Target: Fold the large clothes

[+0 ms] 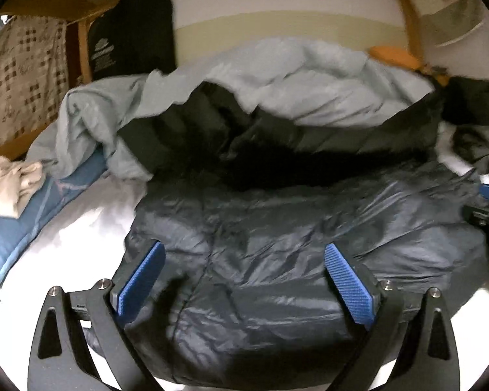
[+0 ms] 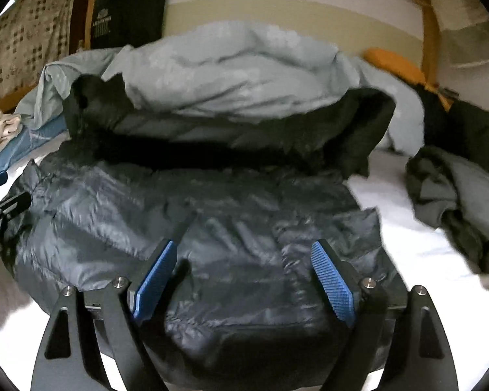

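A dark grey shiny puffer jacket [image 1: 293, 244] lies on the white bed sheet [image 1: 91, 224], with a black fur-trimmed hood [image 1: 277, 166] at its far side. It also shows in the right wrist view [image 2: 212, 221]. My left gripper [image 1: 244, 260] is open above the jacket's near left part, its blue pads [image 1: 140, 280] spread wide. My right gripper [image 2: 244, 260] is open above the jacket's near right part, its pads [image 2: 334, 280] apart. Neither holds anything. Each gripper shows at the other view's edge.
A light grey duvet [image 1: 277, 75] is bunched behind the jacket. A blue pillow [image 1: 32, 215] with a beige cloth [image 1: 9, 182] lies at the left. Dark clothes [image 2: 456, 189] are piled at the right. A wooden bed frame [image 2: 428, 22] and an orange cushion [image 2: 394, 65] stand behind.
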Motion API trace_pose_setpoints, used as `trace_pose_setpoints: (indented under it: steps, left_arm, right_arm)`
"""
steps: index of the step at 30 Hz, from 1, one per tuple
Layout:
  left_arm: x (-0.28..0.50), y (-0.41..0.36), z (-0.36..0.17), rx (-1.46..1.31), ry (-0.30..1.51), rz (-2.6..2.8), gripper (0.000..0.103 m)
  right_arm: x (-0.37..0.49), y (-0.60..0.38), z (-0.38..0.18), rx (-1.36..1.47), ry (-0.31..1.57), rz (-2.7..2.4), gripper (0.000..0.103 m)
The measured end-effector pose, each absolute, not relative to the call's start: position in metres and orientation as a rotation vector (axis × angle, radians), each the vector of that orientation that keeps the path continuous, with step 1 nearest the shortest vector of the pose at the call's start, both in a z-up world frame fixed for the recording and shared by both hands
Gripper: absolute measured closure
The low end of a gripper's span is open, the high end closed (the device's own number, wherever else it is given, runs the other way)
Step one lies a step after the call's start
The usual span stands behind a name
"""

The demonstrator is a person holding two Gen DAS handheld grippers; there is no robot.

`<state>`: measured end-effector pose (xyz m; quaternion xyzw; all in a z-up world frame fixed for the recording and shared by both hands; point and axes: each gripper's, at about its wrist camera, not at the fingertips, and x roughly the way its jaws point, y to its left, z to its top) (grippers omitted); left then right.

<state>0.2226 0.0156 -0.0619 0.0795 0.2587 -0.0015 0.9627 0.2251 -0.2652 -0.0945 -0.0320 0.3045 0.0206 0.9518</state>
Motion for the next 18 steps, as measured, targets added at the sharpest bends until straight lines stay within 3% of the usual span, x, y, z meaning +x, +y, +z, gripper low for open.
trace_pose_setpoints:
  steps: [3,5,11,18]
  left_arm:
    - [0.229,0.017,-0.070,0.153,0.580,0.003,0.005]
    - [0.231,0.021,-0.072,0.144,0.593,0.031,0.005]
    - [0.243,0.034,-0.083,0.111,0.689,0.134,0.005]
    - [0.245,0.045,-0.085,0.065,0.709,0.150,0.005]
  right_arm:
    - [0.229,-0.266,-0.101,-0.046,0.666,0.052,0.018]
    - [0.226,-0.268,-0.098,-0.029,0.643,0.058,0.026]
    - [0.221,-0.261,-0.086,0.051,0.657,0.273,0.030]
    - [0.223,-0.224,-0.104,-0.095,0.759,0.330,0.030]
